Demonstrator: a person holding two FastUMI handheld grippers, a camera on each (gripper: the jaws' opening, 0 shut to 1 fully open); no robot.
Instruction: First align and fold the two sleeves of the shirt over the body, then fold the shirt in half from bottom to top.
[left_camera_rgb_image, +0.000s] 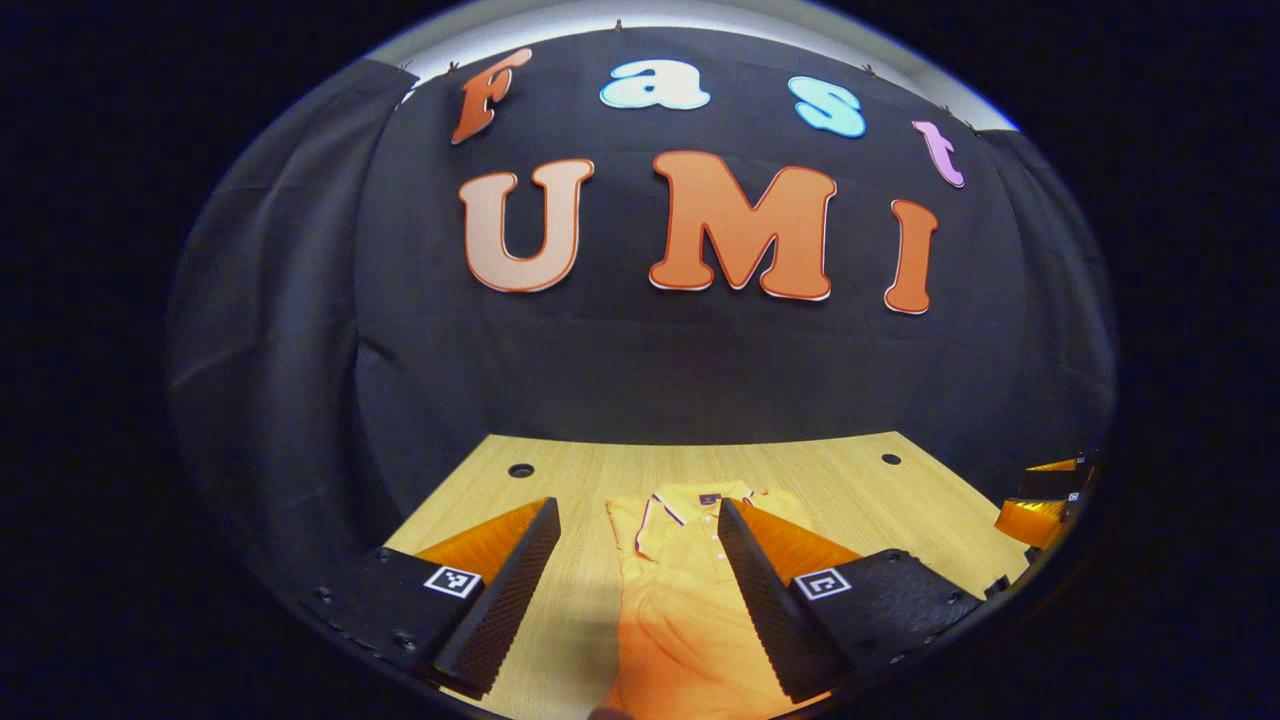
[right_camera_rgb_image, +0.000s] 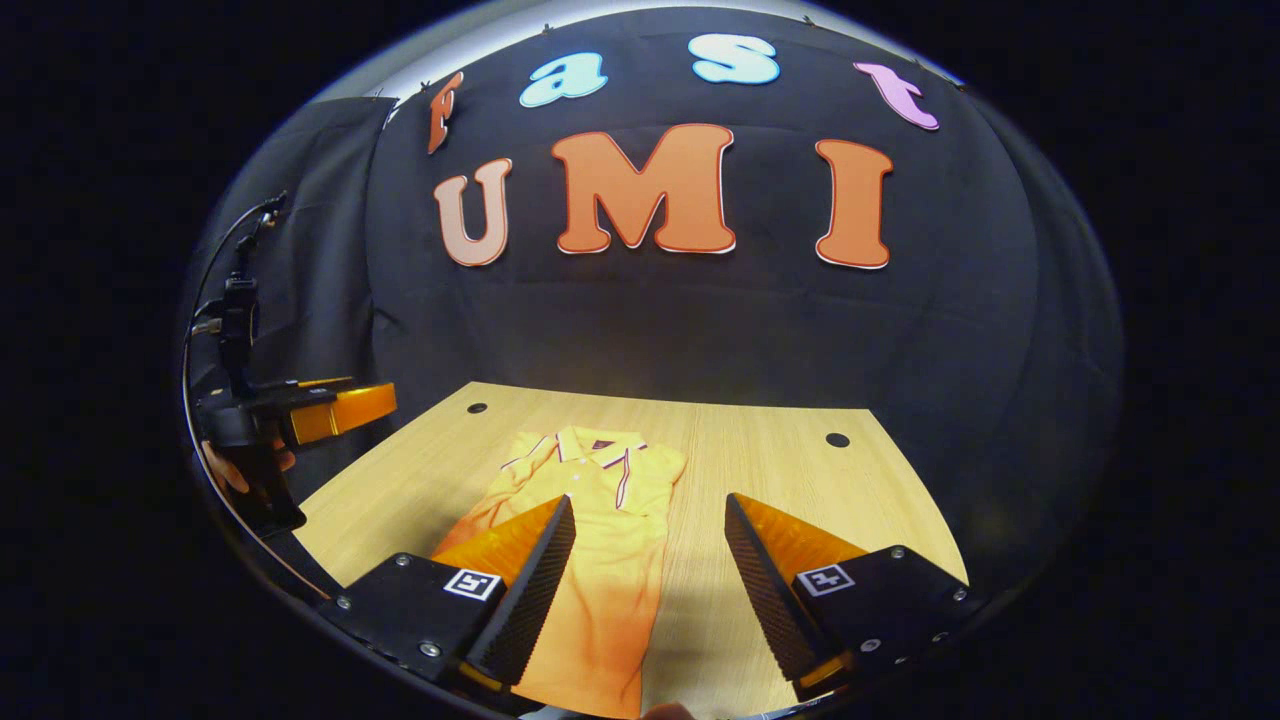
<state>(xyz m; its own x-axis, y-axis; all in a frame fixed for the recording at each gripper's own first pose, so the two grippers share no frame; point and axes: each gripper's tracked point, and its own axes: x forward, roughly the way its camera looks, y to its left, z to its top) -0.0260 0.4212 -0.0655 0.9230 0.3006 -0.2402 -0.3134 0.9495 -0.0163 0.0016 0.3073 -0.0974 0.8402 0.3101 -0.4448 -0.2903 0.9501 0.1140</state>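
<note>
An orange polo shirt (left_camera_rgb_image: 680, 590) lies flat on the wooden table (left_camera_rgb_image: 850, 490), collar at the far end and hem toward me. It forms a narrow strip, with both trimmed sleeves lying over the chest. My left gripper (left_camera_rgb_image: 638, 510) is open above the shirt's near part, and the cloth shows between its fingers. In the right gripper view the shirt (right_camera_rgb_image: 600, 540) runs under the left finger. My right gripper (right_camera_rgb_image: 650, 503) is open over the shirt's right edge and holds nothing. The left gripper (right_camera_rgb_image: 330, 410) hangs at the far left, held by a hand (right_camera_rgb_image: 235, 470).
The table has two round holes near its back corners (right_camera_rgb_image: 477, 408) (right_camera_rgb_image: 837, 440). The black cloth wall stands right behind the table. Bare wood (right_camera_rgb_image: 780, 470) lies to the right of the shirt. The right gripper (left_camera_rgb_image: 1045, 505) shows at the right edge of the left gripper view.
</note>
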